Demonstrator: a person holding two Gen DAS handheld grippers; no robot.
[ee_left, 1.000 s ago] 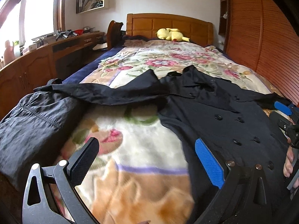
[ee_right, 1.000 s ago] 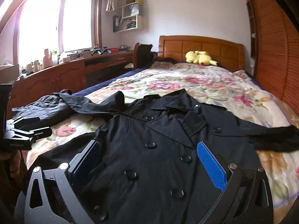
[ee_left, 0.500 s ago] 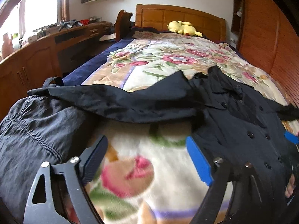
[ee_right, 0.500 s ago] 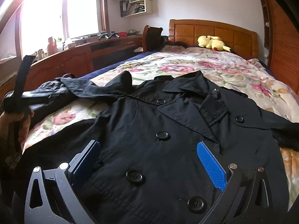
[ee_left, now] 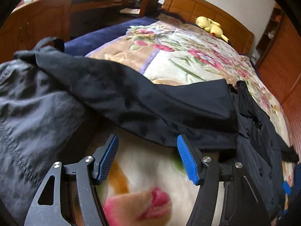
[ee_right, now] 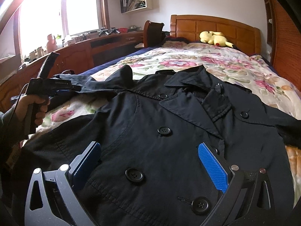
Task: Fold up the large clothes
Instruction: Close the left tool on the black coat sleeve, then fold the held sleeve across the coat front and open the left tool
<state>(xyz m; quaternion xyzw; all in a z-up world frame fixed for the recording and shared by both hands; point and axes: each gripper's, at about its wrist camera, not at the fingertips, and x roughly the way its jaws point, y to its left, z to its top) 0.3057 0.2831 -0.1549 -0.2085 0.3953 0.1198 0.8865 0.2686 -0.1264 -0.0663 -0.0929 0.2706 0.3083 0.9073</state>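
A black double-breasted coat (ee_right: 131,116) lies face up on the floral blanket (ee_right: 216,64), buttons showing. Its one sleeve (ee_left: 141,103) stretches out to the left across the bed. My left gripper (ee_left: 147,139) hovers just short of that sleeve's near edge; its jaws are closing, with only blanket between the blue pads. In the right wrist view a hand holds the left gripper (ee_right: 73,88) over the sleeve. My right gripper (ee_right: 148,146) stands open low over the coat's front, its pads on either side of the button rows and gripping nothing.
A dark grey garment (ee_left: 33,109) is heaped at the bed's left edge under the sleeve's end. A yellow plush toy (ee_right: 212,37) lies by the wooden headboard (ee_right: 216,24). A wooden desk (ee_right: 79,56) runs along the left, a wardrobe (ee_right: 286,43) along the right.
The left gripper has moved left and down toward the sleeve, rolled, and narrowed its jaws. The right gripper has come a little closer over the coat's front and stays open.
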